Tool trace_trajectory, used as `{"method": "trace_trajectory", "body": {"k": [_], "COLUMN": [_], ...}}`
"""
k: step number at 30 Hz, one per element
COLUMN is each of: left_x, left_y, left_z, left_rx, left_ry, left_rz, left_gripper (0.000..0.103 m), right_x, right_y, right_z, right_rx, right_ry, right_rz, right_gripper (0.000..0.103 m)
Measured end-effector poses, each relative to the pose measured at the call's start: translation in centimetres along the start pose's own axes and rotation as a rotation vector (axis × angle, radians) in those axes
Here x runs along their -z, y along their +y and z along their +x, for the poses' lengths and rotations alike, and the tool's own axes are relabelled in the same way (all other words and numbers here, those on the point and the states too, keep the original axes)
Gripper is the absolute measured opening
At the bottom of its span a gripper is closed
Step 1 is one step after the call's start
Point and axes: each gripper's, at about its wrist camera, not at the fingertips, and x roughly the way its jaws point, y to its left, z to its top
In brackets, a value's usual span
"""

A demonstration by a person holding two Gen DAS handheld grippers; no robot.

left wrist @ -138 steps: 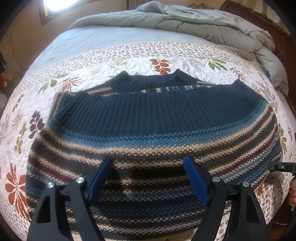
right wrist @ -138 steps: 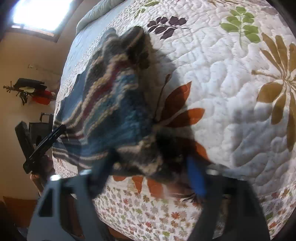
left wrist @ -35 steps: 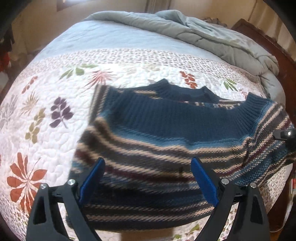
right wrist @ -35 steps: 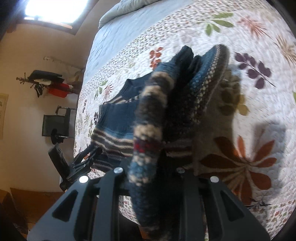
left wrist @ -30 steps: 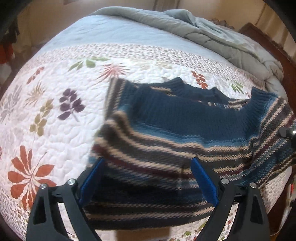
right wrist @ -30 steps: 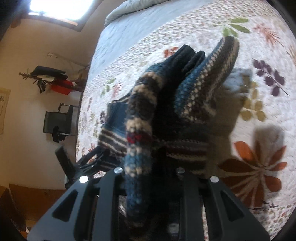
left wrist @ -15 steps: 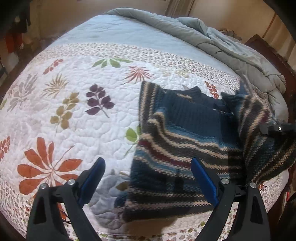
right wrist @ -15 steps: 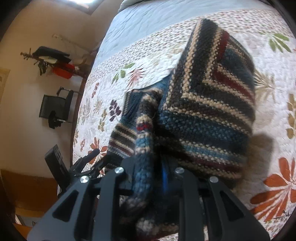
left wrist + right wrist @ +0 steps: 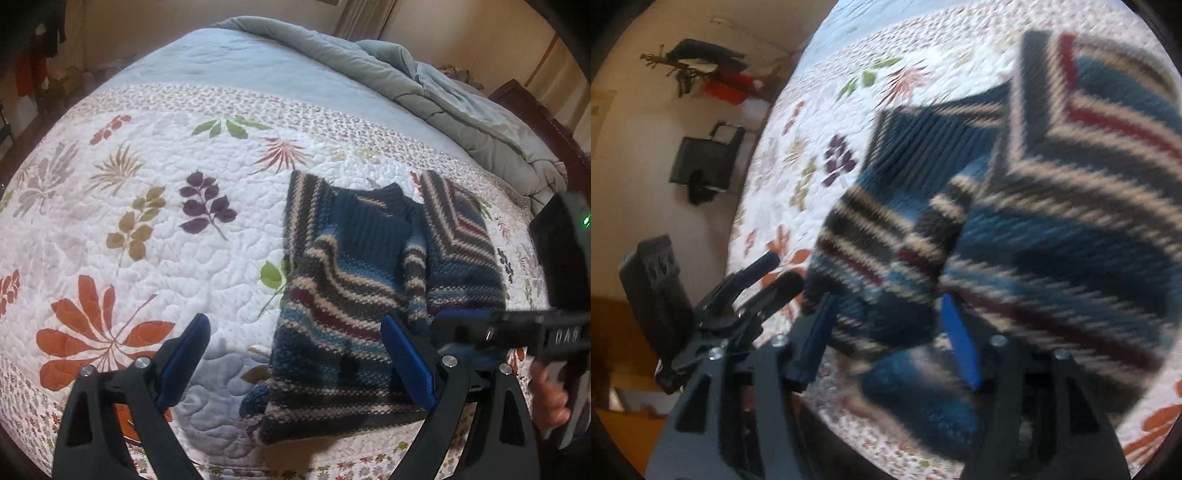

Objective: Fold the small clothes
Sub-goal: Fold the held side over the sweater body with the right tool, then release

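The right gripper (image 9: 890,332) has its jaws opening, blue pads spread either side of a bunched fold of the striped sweater (image 9: 1015,229), which sits between them without the pads clearly pressing on it; this view is blurred, so any finer contact is hard to read. Over in the left wrist view the left gripper (image 9: 295,354) has its jaws wide apart and holding nothing, its left pad over the bare quilt (image 9: 147,229) and its right pad over the near edge of the sweater (image 9: 351,295). The sweater lies on the right part of the bed, close to the near edge, with its right side folded over on top of the body so the stripes there run at an angle, and the navy ribbed collar showing at the far end between the two striped flaps. The right gripper (image 9: 465,325) reaches in from the right at that folded flap's near corner, a hand (image 9: 550,395) gripping its handle at the frame's edge. Farther out, the floral quilt covers the near part of the bed, and a grey comforter (image 9: 424,88) is heaped along the far right side.
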Motion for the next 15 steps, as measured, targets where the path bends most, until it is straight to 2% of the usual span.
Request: {"method": "trace_trajectory", "body": {"k": [2, 4, 7, 10, 15], "left_x": [-0.4, -0.7, -1.2, -2.0, -2.5], "left_y": [-0.6, -1.2, -2.6, -4.9, -9.6], "left_z": [-0.3, -0.5, -0.5, 0.0, 3.3], "left_rx": [0.018, 0.036, 0.069, 0.091, 0.09], "left_ry": [-0.004, -0.007, -0.009, 0.0, 0.065], "left_rz": [0.008, 0.012, 0.033, 0.072, 0.166], "left_gripper": [0.094, 0.094, 0.094, 0.094, 0.094], "right_x": [0.3, 0.9, 2.4, 4.0, 7.0], "right_y": [-0.5, -1.2, -2.6, -4.3, -7.8], "right_z": [0.1, -0.9, -4.1, -7.7, -12.3], "right_rx": [-0.089, -0.11, -0.14, -0.135, -0.061], "right_ry": [0.034, 0.015, -0.028, -0.069, -0.141], "right_rz": [0.025, 0.028, 0.042, 0.046, 0.08], "right_gripper": [0.061, 0.056, 0.056, 0.056, 0.057]}}
